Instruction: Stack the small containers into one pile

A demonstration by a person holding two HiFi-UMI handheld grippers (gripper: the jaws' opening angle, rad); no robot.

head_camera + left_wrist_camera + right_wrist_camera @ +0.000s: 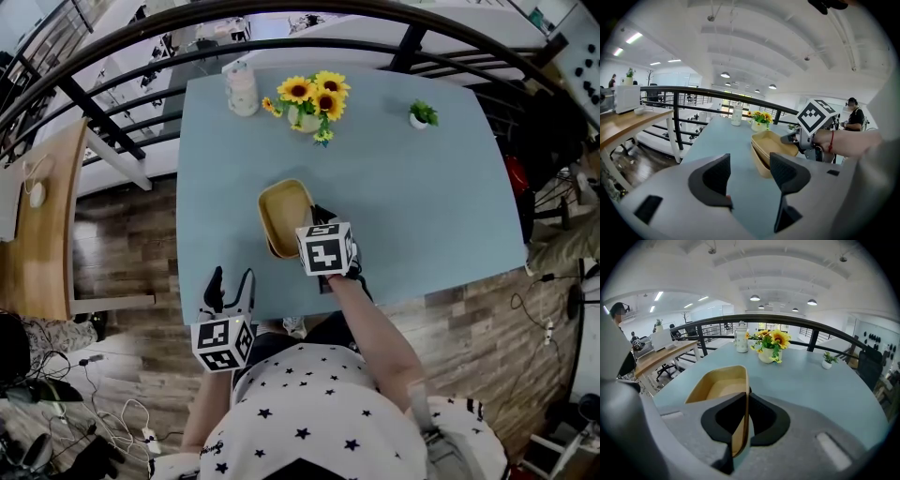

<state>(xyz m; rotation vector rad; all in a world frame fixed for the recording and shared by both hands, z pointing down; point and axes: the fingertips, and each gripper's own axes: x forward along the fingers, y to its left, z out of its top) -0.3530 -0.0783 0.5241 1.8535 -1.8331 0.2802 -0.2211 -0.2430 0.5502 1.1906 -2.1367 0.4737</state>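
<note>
Two tan oblong containers (pixel 284 217) sit nested in one pile on the blue table (pixel 422 206), near its front edge. My right gripper (pixel 317 217) is shut on the right wall of the top container (pixel 719 385), whose thin rim runs between the dark pads (pixel 761 416). From the left gripper view the pile (pixel 769 149) shows two rims, one inside the other, with the right gripper's marker cube (pixel 814 117) behind it. My left gripper (pixel 231 284) hangs at the table's front edge, left of the pile, open with nothing between its fingers (pixel 712 176).
A vase of sunflowers (pixel 314 101), a pale jar (pixel 241 89) and a tiny potted plant (pixel 422 114) stand along the far side of the table. A black railing (pixel 112 56) curves beyond it. A wooden desk (pixel 42 225) lies off to the left.
</note>
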